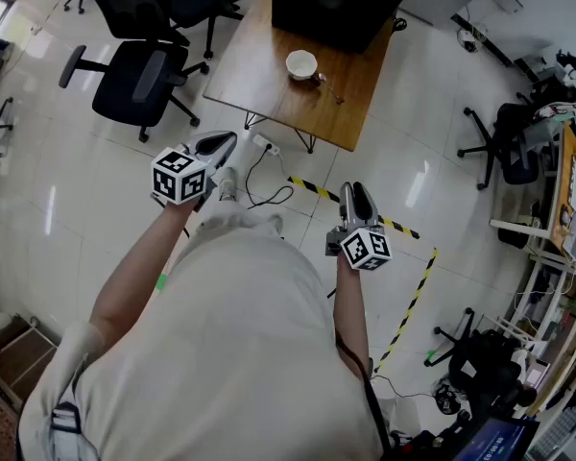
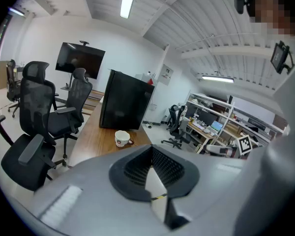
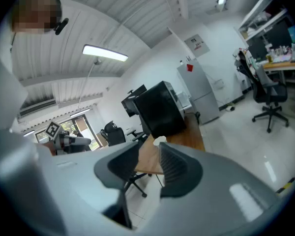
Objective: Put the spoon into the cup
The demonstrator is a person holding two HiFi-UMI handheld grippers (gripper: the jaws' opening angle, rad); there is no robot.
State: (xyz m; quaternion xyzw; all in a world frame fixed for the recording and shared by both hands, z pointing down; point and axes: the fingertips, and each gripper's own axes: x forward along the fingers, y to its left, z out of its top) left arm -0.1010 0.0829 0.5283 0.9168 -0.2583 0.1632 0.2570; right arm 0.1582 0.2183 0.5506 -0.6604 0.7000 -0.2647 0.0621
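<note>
Spoon (image 1: 332, 88) beside cup (image 1: 301, 64) on wooden table (image 1: 259, 80) | tiled floor (image 1: 67, 209) | left fingers (image 2: 135, 170) closed | right fingers (image 3: 176, 167) apart, empty

The white round ceramic cup (image 1: 301, 64) carries a small dark print on its side. It contrasts with the brown wooden table (image 1: 269, 89), whose top shows a faint lengthwise grain. The thin grey metal spoon (image 1: 332, 89) is dull against that wood. The boxy cabinet (image 1: 341, 3) is plain matte black, as are the black mesh office chairs (image 1: 139, 75). The glossy tiled floor (image 1: 58, 190) is white, crossed by yellow-and-black striped tape (image 1: 312, 188). The left gripper (image 1: 221, 145) and right gripper (image 1: 356, 198) have pale grey shells and black ribbed pads (image 2: 169, 166). Each bears a cube of black-and-white square markers (image 1: 180, 176). The person's shirt (image 1: 240, 334) is pale beige.
</note>
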